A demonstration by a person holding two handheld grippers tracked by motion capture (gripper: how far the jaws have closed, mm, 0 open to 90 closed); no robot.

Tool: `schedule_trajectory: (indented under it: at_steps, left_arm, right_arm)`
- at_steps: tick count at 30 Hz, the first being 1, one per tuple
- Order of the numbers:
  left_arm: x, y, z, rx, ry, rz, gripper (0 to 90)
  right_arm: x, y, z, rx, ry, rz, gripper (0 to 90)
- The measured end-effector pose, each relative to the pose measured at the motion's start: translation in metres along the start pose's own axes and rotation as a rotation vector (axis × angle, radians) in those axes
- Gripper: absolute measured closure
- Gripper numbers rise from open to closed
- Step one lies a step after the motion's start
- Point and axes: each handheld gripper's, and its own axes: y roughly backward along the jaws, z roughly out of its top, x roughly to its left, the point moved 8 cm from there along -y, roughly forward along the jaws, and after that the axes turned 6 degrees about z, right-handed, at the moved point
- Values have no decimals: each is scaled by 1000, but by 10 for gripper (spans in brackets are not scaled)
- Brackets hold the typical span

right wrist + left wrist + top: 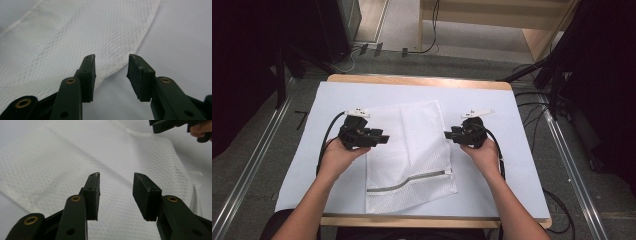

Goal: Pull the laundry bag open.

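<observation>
No lettering, label, brand or number can be read on anything here. The only sign is a dark mark on the grey floor (pixel 272 150) at about nine o'clock from the table (pixel 412 80): a hooked stroke shaped like a figure seven (pixel 302 119), lying just beside the table's left edge. Whether it is a written number or a strip of tape cannot be told.

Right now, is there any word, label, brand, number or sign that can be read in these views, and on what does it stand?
None: no readable text on the white mesh bag, the table or either gripper.
A dark mark on the floor left of the table looks like a "7", too small to be sure.
</observation>
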Motion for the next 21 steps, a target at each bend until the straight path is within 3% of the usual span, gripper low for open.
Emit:
schedule_trajectory:
  at_steps: [1, 9, 14, 17, 21]
  left_arm:
    - [5, 1, -3, 2, 20, 8, 575]
    - [31, 4, -21, 3, 61, 80, 524]
    - [48, 1, -37, 16, 112, 124, 509]
    - [59, 0, -43, 19, 151, 134, 504]
    - [65, -5, -49, 37, 161, 144, 498]
  right_arm:
    - [0, -2, 1, 7, -5, -1, 597]
    - [-10, -19, 10, 12, -5, -12, 601]
    - [-17, -29, 12, 32, -11, -24, 601]
    - [-23, -36, 15, 29, -3, -46, 600]
    - [-30, -43, 15, 42, -20, -56, 597]
